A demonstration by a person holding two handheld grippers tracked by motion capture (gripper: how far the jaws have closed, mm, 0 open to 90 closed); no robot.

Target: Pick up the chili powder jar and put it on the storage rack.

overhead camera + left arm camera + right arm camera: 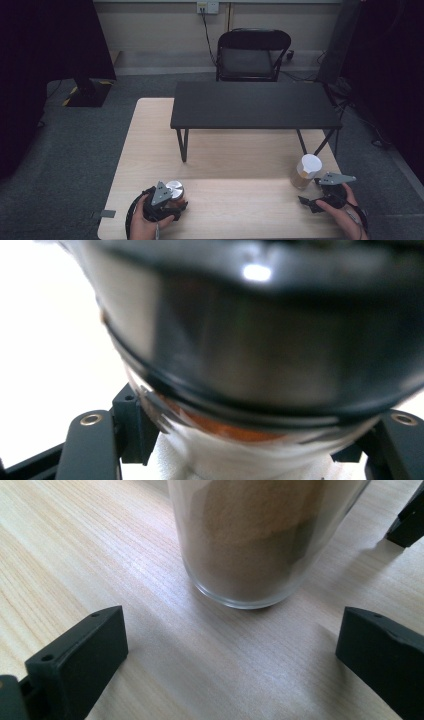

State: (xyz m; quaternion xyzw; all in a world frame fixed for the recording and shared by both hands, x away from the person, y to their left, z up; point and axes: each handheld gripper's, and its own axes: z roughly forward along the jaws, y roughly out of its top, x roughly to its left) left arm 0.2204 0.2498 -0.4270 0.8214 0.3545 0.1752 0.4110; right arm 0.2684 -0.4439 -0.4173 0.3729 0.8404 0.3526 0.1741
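**Left claw grips the metal-lidded jar, right claw gapes at the white-lidded one**

We look down on the pale wooden bench from the high view, and down at seven o'clock the left claw has its jar. That is the small jar with the shiny metal lid, and the person's left hand wraps the tool from below. From the left gripper view we are right up against it: the metal lid looms huge and blurred across the top, clear glass with something orange-brown inside sits beneath, and the two black jaws press in on the jar from nine and three o'clock. Clamped on it, we say.

Over at four o'clock, the right claw sits on the bench in the person's right hand, just at six o'clock of the taller jar with the white lid. The right gripper view gives us the answer on that one: jaws spread wide at seven and four o'clock, bare wood between them, and the glass jar of brown powder standing upright at twelve o'clock, near but not touched.

The two jars stand well apart. Beyond them, at twelve o'clock, a low black table stands on the bench, and a black folding chair sits on the floor behind it.
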